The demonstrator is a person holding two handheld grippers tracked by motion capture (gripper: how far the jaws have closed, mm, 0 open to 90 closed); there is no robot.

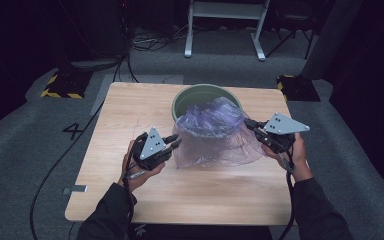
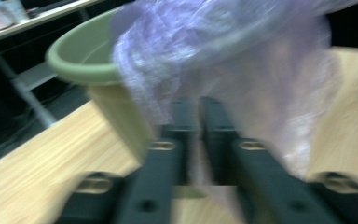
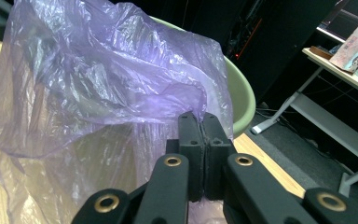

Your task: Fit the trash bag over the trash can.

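A thin purple see-through plastic bag (image 1: 212,132) lies bunched over the near rim of a green round bin (image 1: 200,89) at the back middle of the table and hangs down in front of it. My left gripper (image 1: 175,142) is at the bag's left edge. In the blurred left gripper view its jaws (image 2: 198,105) stand almost together with bag film (image 2: 242,60) between them, beside the bin (image 2: 81,70). My right gripper (image 1: 248,123) holds the bag's right edge. Its jaws (image 3: 203,119) are pressed shut on the film (image 3: 98,79) in front of the bin rim (image 3: 242,98).
The wooden table (image 1: 130,110) has bare room at the left and front. A black cable (image 1: 55,165) runs over the grey floor at the left. A white desk frame (image 1: 225,10) and yellow-black striped bases (image 1: 60,87) stand behind the table.
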